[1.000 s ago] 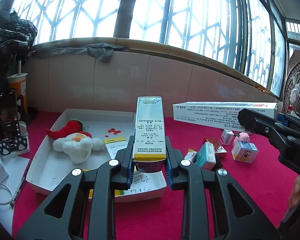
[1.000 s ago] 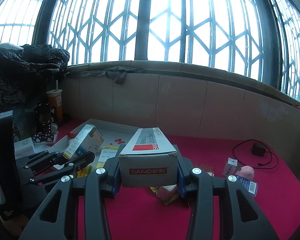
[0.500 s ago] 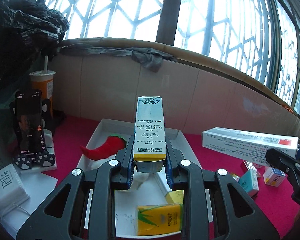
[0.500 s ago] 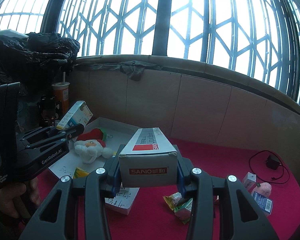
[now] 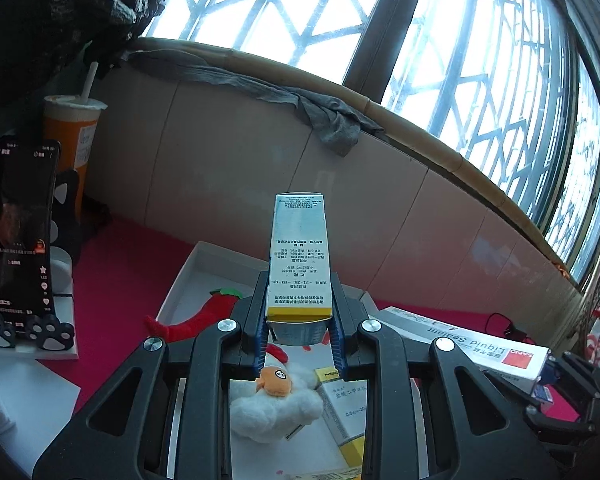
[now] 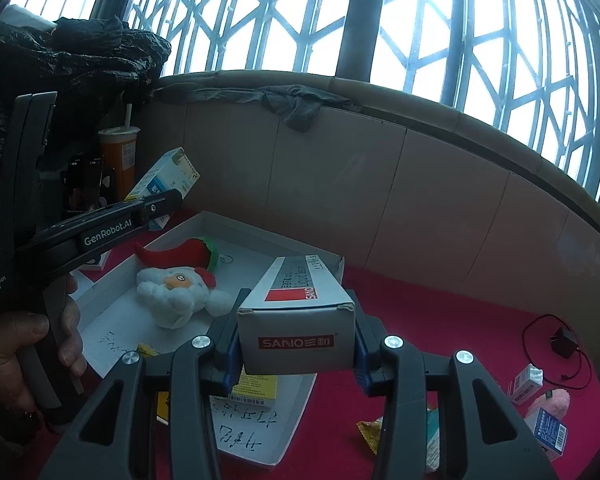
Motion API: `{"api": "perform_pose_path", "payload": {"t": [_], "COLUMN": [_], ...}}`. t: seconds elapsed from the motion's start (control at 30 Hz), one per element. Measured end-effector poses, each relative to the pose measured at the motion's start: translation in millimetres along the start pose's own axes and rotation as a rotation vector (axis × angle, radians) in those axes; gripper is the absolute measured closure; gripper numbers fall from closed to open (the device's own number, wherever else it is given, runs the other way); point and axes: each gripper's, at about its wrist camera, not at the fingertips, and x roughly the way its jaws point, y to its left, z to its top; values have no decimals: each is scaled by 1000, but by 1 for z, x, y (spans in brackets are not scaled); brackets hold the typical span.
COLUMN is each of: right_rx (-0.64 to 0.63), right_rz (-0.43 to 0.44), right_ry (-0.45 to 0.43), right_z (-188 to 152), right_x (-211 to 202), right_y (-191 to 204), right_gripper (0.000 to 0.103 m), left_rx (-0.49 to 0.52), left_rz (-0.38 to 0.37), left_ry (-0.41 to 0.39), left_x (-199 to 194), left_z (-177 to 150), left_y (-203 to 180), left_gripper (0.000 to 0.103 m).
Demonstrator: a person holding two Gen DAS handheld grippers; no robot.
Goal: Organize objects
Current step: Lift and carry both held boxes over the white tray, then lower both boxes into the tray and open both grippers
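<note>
Home balcony, grilled windows [image 6: 440, 32], tiled wall [image 6: 340, 184], red-covered table [image 6: 440, 332]

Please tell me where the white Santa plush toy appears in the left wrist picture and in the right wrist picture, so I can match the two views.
Left wrist: the Santa plush toy lies low in the centre, inside the white tray, seen between the gripper's arms below the held box.
Right wrist: the Santa plush toy lies left of centre in the white tray, beside the red chili plush.
Shared landmark: the orange cup with a straw.
</note>
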Motion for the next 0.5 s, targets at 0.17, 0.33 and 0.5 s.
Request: {"api": "perform_pose_path", "payload": {"t": [0.17, 0.33, 0.5], "right_rx": [2, 5, 17], "right_rz": [-9, 8, 21], "right_ry": [16, 91, 91], "right_z": [4, -6, -19], "right_x": [33, 68, 56], "right_y": [10, 24, 24], "right_gripper": [59, 55, 12], "left_rx": [-55, -57, -38], "left_rz": [-61, -40, 32], "left_ry": [4, -10, -53], "left_x": [1, 0, -10], "left_z": [3, 1, 0], "left_y": [11, 12, 10], "left_gripper": [78, 18, 0]}}
